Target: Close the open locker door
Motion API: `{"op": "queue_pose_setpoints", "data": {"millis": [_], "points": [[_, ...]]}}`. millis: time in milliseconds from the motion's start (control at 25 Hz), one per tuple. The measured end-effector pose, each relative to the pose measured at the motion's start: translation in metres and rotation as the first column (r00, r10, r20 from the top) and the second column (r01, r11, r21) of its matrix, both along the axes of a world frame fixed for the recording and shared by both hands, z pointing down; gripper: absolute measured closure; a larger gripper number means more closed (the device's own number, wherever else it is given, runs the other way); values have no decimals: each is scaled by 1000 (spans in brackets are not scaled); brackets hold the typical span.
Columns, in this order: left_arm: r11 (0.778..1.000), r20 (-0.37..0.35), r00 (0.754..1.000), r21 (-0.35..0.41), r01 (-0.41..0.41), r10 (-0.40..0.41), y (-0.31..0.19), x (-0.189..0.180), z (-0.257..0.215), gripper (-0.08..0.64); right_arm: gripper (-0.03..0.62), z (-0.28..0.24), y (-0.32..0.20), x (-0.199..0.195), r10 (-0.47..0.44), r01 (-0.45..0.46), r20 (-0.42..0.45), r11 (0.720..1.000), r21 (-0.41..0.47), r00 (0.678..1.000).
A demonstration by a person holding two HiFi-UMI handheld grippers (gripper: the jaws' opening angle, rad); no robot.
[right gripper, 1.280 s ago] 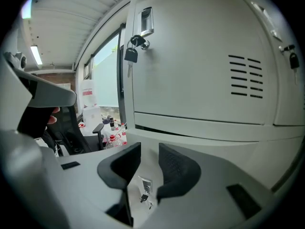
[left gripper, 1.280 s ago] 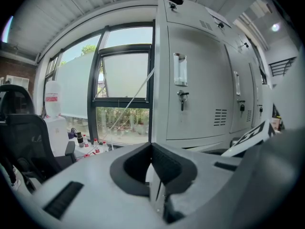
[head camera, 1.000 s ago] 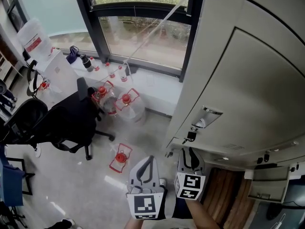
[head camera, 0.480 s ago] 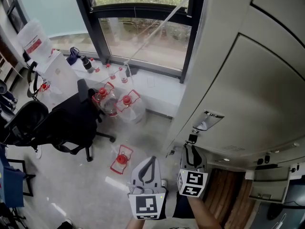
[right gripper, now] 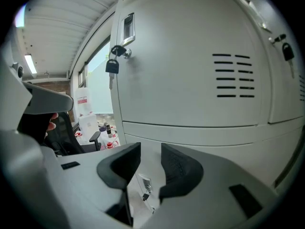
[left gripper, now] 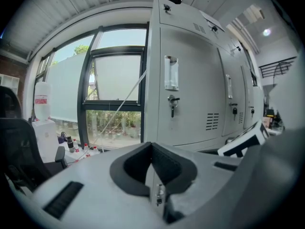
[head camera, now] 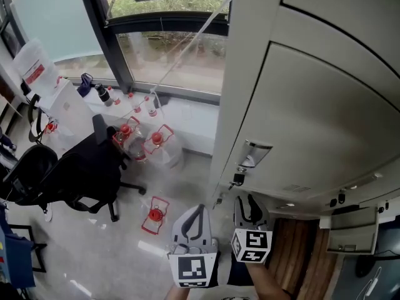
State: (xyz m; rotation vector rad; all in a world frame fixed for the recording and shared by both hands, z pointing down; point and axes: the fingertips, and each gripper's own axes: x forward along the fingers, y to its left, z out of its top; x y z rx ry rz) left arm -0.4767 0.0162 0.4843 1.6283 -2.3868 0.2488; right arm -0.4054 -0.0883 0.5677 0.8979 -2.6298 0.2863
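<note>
The locker door [right gripper: 190, 56] fills the right gripper view. It is a grey painted steel panel with a recessed handle [right gripper: 128, 26] near its upper left corner. A key [right gripper: 112, 67] hangs from the lock just below the handle, and the vent slots [right gripper: 232, 75] lie well to the right of the handle. In the head view the door looks flush, or nearly so, with its neighbours, and I cannot tell whether it has latched.

The right gripper [right gripper: 150, 152] points at the panel below the handle. Its jaws stand partway apart, have just been opening, and have nothing between them. The left gripper [left gripper: 151, 151] sits below and to the left of the handle in the head view, its pads pressed together on nothing.

The door is probably thin sheet metal: light, free on its hinges, stiff enough to push but liable to flex and rattle. Its paint looks smooth, so the pads could slide. It needs no grasp, only a flat press on the bare face just beside the handle, on the edge that is likely farthest from the hinges. That press should stay clear of the key, which could snag or bend.
</note>
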Motion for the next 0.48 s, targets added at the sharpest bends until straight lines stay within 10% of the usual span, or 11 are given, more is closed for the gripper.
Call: {"op": "queue_pose_setpoints", "data": {"millis": [480], "points": [[946, 19, 948, 59, -319, 318, -65, 88, -18, 560, 419, -42, -28, 134, 323, -327, 66, 943, 56, 944]]}}
